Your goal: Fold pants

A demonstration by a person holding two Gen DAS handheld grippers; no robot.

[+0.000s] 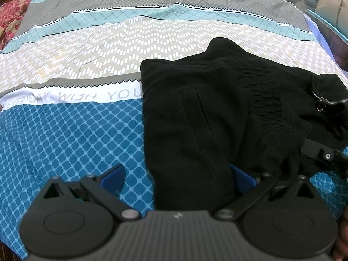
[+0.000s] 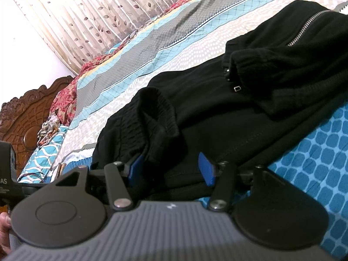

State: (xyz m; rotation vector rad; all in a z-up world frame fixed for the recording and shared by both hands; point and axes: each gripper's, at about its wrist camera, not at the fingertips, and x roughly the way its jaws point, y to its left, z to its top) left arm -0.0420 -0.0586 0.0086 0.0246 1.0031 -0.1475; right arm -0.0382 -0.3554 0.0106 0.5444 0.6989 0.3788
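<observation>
Black pants (image 1: 206,113) lie folded in a thick bundle on the patterned bedsheet (image 1: 87,65), with a slit pocket, an elastic waistband and a zipper at the right. My left gripper (image 1: 177,175) is open, its blue pads (image 1: 114,175) wide apart, straddling the bundle's near left edge. The right gripper's arm (image 1: 324,154) shows at the bundle's right. In the right wrist view, the pants (image 2: 239,108) fill the centre. My right gripper (image 2: 171,169) is open with blue pads (image 2: 205,171) either side of the near cloth edge.
The striped blue, grey and teal sheet (image 2: 315,163) covers the bed. A carved wooden headboard (image 2: 24,113) and red floral bedding (image 2: 65,95) sit at the far end, below a leaf-print curtain (image 2: 87,17). A dark glass-edged object (image 1: 330,21) stands beyond the bed's right edge.
</observation>
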